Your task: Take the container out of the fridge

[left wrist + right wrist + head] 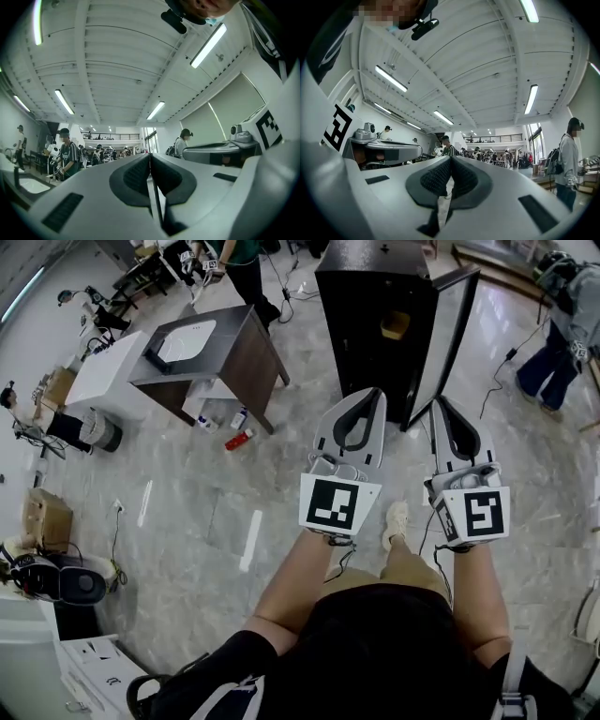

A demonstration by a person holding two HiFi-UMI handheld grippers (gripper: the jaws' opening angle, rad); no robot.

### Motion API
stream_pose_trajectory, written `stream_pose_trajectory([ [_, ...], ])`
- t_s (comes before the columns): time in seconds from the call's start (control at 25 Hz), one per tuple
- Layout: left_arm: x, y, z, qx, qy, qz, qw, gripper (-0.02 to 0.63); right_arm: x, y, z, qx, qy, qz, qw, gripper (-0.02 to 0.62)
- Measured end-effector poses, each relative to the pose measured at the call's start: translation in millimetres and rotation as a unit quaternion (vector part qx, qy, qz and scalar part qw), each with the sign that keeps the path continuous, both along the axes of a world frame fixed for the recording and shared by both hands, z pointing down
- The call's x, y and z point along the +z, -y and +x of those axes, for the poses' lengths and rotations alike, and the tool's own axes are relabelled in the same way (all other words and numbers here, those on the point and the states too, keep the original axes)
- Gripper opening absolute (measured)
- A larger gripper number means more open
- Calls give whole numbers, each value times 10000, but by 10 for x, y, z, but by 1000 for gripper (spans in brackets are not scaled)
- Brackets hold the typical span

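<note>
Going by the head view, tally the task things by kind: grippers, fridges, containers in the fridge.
Grippers: 2 (left gripper, right gripper)
Fridge: 1
Container: 1
Total: 4

A black fridge (356, 334) stands at the upper middle of the frame. Its door (445, 334) is swung open to the right, and a yellowish container (396, 324) shows inside. Just below, at centre, the left gripper (375, 393) and right gripper (439, 402) sit side by side, tips together, pointing at the fridge. At upper left a dark table (253, 362) holds a white sink (187, 341), with bottles (239, 427) on the floor (187, 512) beneath.
</note>
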State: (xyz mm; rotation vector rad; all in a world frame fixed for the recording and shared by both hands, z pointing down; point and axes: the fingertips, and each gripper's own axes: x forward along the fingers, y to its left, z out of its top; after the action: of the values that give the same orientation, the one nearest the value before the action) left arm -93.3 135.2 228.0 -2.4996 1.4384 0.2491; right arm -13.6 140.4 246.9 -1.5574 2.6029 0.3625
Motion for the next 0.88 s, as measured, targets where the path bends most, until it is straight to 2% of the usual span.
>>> stream_pose_trajectory([
  [0.4, -155, 1306, 461, -65, 152, 12, 9999, 23, -126, 1377, 469, -39, 196, -103, 9997, 35],
  [0.88, -31, 2662, 715, -301, 492, -74, 9983, 25, -29, 2768, 580, -396, 231, -249, 9986, 35],
])
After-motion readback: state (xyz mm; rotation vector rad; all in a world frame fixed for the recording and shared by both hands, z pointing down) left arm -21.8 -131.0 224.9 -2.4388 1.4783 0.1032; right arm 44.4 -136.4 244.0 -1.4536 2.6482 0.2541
